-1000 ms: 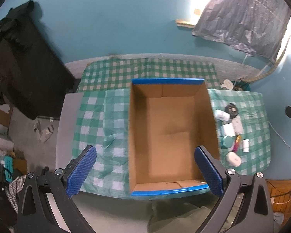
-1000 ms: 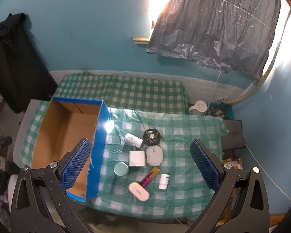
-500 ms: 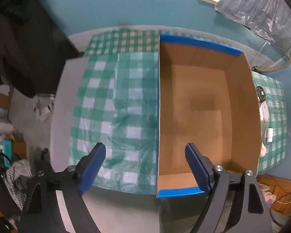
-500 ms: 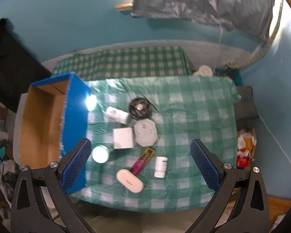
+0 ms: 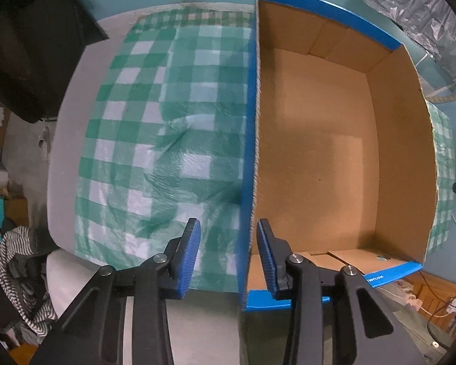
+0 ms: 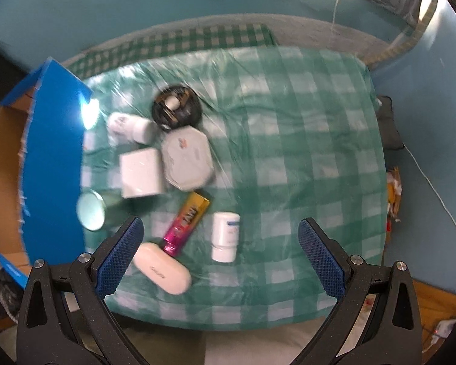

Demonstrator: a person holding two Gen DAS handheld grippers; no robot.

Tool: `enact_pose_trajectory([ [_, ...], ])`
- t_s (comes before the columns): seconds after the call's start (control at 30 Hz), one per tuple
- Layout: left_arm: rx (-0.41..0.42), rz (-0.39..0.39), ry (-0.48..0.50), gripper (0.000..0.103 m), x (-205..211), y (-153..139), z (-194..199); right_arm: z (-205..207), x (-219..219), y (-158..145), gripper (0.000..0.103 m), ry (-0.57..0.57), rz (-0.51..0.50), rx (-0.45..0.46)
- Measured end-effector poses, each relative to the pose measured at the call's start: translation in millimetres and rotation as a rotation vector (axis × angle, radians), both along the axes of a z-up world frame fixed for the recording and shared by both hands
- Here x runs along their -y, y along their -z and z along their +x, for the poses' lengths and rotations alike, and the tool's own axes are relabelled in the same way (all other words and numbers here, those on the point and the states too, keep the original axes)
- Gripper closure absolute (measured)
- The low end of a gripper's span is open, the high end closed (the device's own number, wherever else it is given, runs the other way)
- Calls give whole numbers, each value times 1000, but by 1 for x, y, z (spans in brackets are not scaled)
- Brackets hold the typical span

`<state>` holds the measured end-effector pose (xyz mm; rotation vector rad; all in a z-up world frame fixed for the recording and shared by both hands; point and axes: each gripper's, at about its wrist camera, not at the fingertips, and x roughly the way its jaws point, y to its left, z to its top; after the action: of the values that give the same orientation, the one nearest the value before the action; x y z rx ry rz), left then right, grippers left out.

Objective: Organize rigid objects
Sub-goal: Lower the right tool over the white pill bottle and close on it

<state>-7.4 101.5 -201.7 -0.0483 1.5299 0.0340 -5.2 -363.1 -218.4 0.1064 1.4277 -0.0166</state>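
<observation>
near the surface's front edge, the white case (image 6: 162, 269) lies just beside the wide right tongs (image 6: 220, 254); the narrowed left tongs (image 5: 228, 254) straddle the box wall (image 5: 247, 164).

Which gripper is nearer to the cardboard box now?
Left. The left gripper straddles the cardboard box wall; the right gripper hovers over the items beside it.
</observation>
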Motion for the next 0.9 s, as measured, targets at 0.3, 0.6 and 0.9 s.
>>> enact_pose_trajectory([
  [0.3, -36, -44, 21, 93, 10, 9, -3, -8, 18, 44, 10, 53, -32, -101],
  [0.6, -76, -22, 22, 93, 7, 20, -5, -3, 7, 66, 23, 12, 0, -139],
  [0.9, -98, -14, 30, 93, 8, 27, -3, 12, -5, 81, 54, 4, 22, -150],
])
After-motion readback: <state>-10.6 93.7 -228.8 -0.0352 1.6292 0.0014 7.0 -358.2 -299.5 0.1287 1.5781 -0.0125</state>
